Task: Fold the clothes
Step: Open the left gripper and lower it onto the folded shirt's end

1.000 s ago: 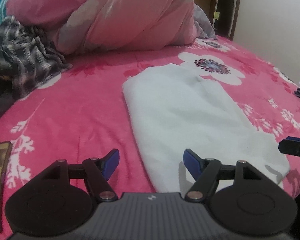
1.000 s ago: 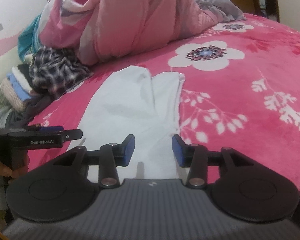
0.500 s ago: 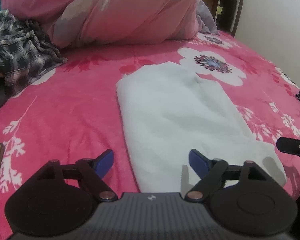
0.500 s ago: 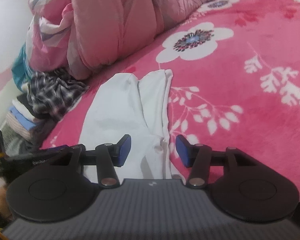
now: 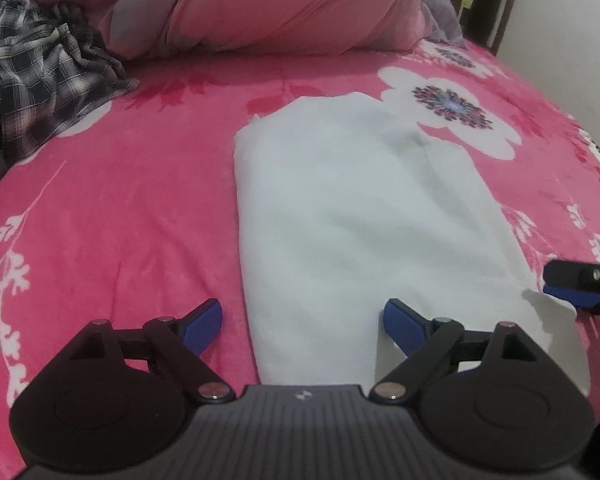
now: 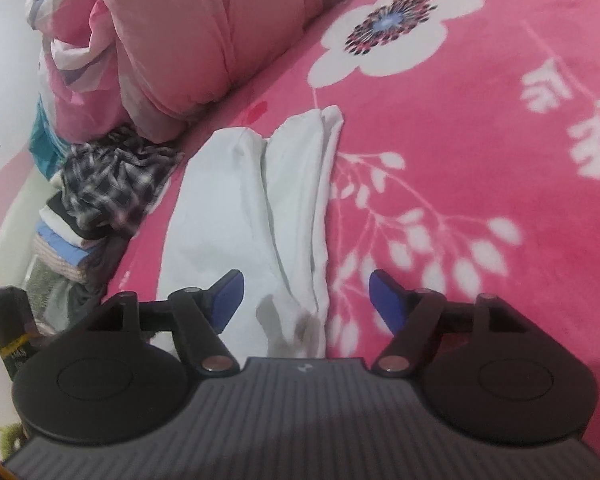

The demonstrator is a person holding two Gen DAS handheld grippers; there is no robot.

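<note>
Your left gripper (image 5: 302, 320) hangs with its blue-tipped fingers spread wide, straddling the near left corner of the white garment (image 5: 360, 216) without pinching any cloth. That garment lies folded lengthwise into a long strip on the pink floral bedspread (image 5: 120, 208), running from the near edge of the bed toward the pillows; its left side is a clean straight fold, and a small crease shows near its far end. Your right gripper (image 6: 306, 294) is also spread apart, and its fingers sit either side of the garment's near right corner, where the layered hems bunch together; nothing is clamped between them. In the left wrist view the right gripper's blue tip pokes in at the right edge, just beside the lifted corner of the cloth. A crumpled plaid shirt (image 6: 112, 184) rests near the bed's far left edge, well apart from the white garment, lying on a stack of folded clothes (image 6: 60, 248). Behind it a bulky pink quilt (image 5: 268, 4) is heaped along the far edge of the bed.
</note>
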